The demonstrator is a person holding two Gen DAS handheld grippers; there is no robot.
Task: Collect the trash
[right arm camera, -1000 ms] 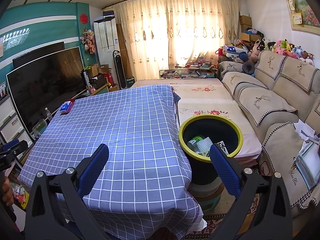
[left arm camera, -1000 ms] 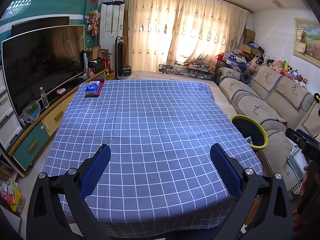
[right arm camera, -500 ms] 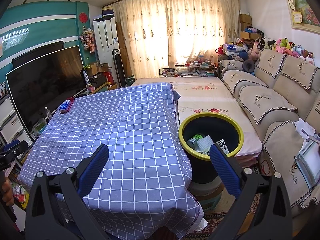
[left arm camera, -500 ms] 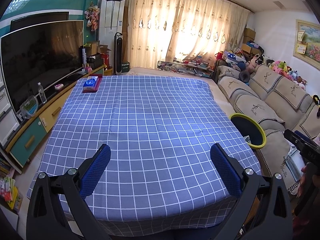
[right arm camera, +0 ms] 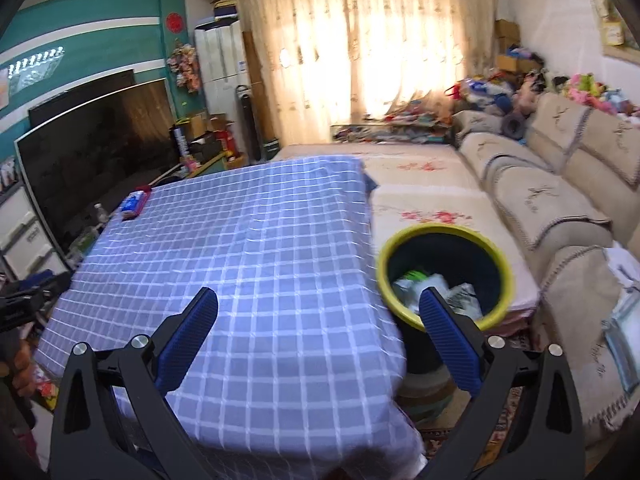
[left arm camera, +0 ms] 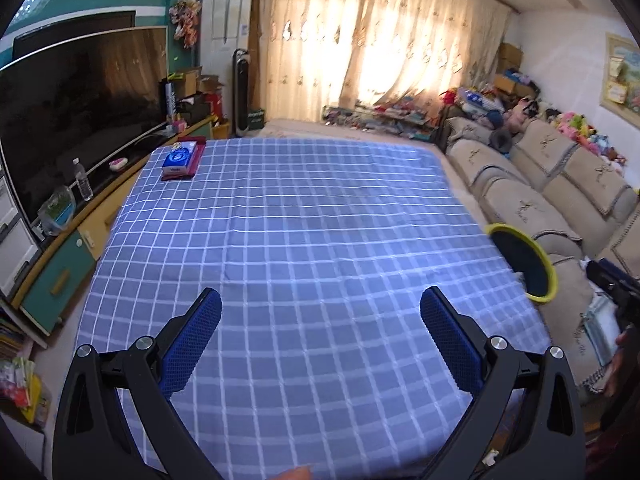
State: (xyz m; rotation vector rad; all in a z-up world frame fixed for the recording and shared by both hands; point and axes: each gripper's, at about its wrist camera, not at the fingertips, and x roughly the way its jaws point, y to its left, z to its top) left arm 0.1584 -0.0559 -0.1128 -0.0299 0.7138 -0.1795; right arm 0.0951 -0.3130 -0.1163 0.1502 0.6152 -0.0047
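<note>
Left wrist view: the left gripper [left arm camera: 320, 320] hangs over a checked tablecloth [left arm camera: 288, 240], fingers wide apart and empty; the right gripper [right arm camera: 316, 320], likewise spread and empty, points toward one yellow-rimmed bin [right arm camera: 502, 264] just beside the table's edge. Crumpled wrappers [right arm camera: 424, 286], the collected trash, lie inside the bin; their number cannot be told. Such scraps likely handle light, soft and crushable, best pinched at a raised fold. One tissue pack [left arm camera: 179, 159] rests on one red tray at the far corner; no loose litter shows on the cloth.
</note>
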